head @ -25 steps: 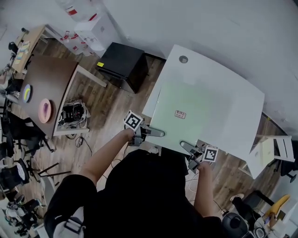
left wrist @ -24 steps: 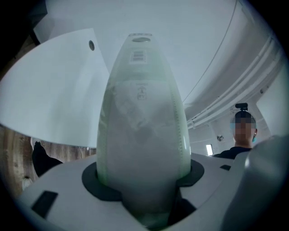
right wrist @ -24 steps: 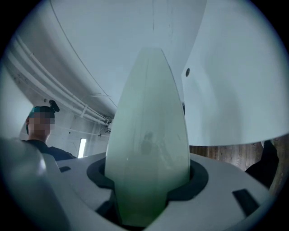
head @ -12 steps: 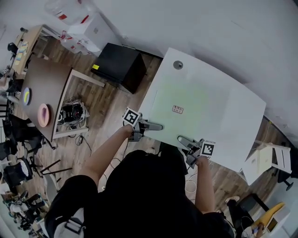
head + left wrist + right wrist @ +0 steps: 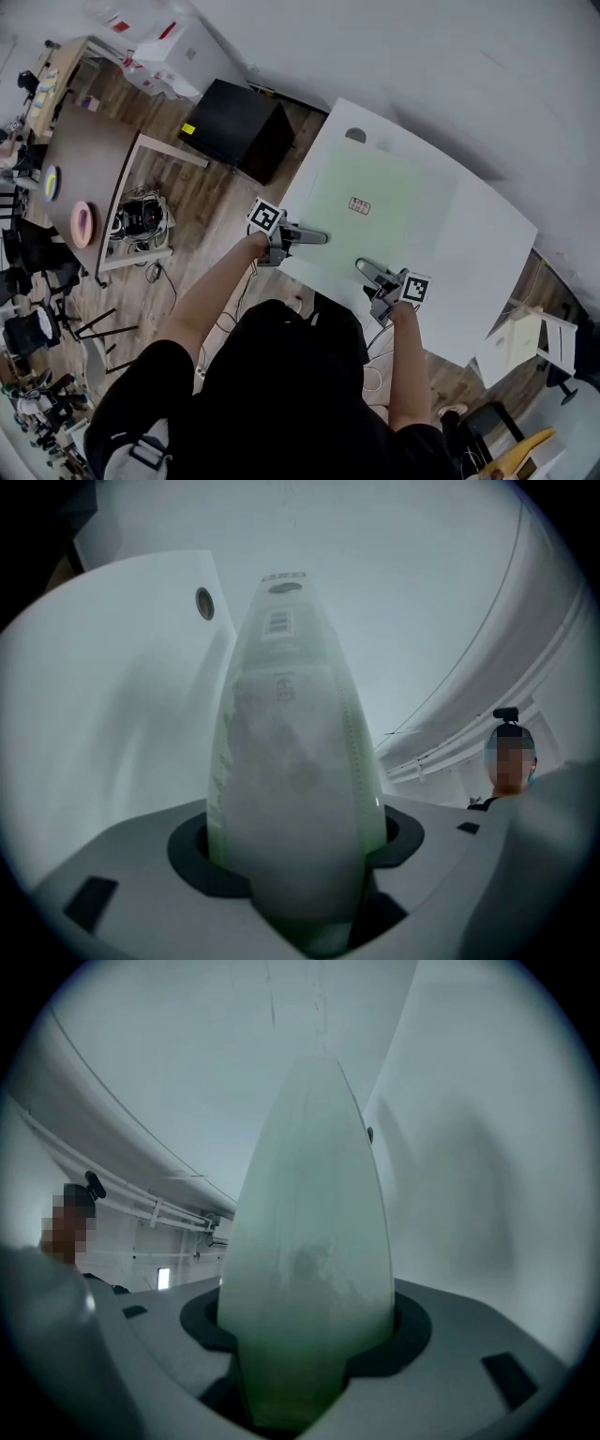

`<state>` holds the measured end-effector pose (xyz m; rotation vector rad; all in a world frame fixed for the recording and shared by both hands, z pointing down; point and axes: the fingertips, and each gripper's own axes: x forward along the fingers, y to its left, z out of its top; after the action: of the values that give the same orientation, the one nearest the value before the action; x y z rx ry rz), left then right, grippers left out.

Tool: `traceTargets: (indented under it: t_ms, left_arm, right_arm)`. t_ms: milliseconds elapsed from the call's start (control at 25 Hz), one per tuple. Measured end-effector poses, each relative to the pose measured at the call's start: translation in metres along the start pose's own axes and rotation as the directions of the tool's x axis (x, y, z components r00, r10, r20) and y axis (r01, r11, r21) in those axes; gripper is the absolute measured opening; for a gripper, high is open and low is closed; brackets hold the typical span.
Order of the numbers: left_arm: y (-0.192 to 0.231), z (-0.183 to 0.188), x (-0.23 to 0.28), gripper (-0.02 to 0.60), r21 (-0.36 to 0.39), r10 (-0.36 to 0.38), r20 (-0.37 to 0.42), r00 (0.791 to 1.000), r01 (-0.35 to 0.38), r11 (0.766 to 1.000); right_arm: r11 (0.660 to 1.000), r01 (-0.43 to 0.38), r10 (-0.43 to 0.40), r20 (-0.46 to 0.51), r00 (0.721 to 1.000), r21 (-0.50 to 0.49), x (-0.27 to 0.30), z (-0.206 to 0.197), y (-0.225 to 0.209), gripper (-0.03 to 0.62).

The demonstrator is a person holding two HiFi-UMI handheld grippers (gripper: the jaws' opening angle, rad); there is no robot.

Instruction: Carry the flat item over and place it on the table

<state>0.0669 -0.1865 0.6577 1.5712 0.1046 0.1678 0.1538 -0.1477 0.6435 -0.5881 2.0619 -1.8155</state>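
Wood flooring surrounds the white table (image 5: 492,258), which has a round cable port (image 5: 355,136) at its far corner. I have the pale green flat item (image 5: 380,202) spread over that top, with its near edge at the table's near side. The left gripper (image 5: 322,237) and right gripper (image 5: 362,267) each clamp that near edge, and both gripper views show the jaws pressed on the sheet. I cannot tell whether the far edge touches the table. Recommendation: lower both ends level and together, let the sheet settle flat, then release both sides evenly so it does not skew.
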Motion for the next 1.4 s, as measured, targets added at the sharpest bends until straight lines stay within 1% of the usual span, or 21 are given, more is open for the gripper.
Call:
traceTargets:
  t_ms: [200, 320, 560, 680, 960, 1240, 1280, 1400]
  left_arm:
    - [0.018, 0.038, 0.0, 0.301, -0.011, 0.011, 0.014, 1.0, -0.011, 1.0]
    - [0.021, 0.061, 0.003, 0.302, -0.009, -0.006, 0.006, 1.0, 0.006, 1.0]
    - [0.041, 0.102, -0.003, 0.305, -0.006, -0.004, 0.025, 1.0, 0.005, 1.0]
    - [0.05, 0.117, -0.004, 0.31, -0.007, 0.001, 0.034, 0.999, -0.001, 1.0]
    - [0.066, 0.145, -0.009, 0.321, -0.005, 0.043, 0.044, 0.998, -0.043, 0.999]
    - [0.083, 0.152, -0.01, 0.327, -0.04, 0.079, 0.048, 0.996, -0.077, 0.996]
    - [0.086, 0.153, -0.011, 0.329, -0.039, 0.094, 0.048, 0.994, -0.092, 0.995]
    - [0.099, 0.159, -0.019, 0.339, -0.003, 0.167, 0.048, 0.985, -0.167, 0.986]
  right_arm:
    - [1.0, 0.012, -0.012, -0.014, 1.0, 0.002, 0.012, 0.033, -0.026, 0.299]
    - [1.0, 0.012, -0.011, -0.014, 1.0, 0.026, 0.022, 0.05, -0.037, 0.299]
    - [0.997, 0.049, -0.047, -0.031, 0.998, 0.058, 0.041, 0.082, -0.067, 0.301]
    - [0.997, 0.062, -0.06, -0.043, 0.997, 0.054, 0.048, 0.095, -0.078, 0.299]
    - [0.993, 0.081, -0.078, -0.037, 0.996, 0.088, 0.06, 0.114, -0.097, 0.299]
    - [0.987, 0.091, -0.084, -0.058, 0.995, 0.136, 0.065, 0.118, -0.113, 0.299]
    - [0.986, 0.099, -0.092, -0.061, 0.994, 0.133, 0.065, 0.119, -0.114, 0.3]
    - [0.984, 0.139, -0.132, -0.061, 0.989, 0.112, 0.065, 0.122, -0.12, 0.299]
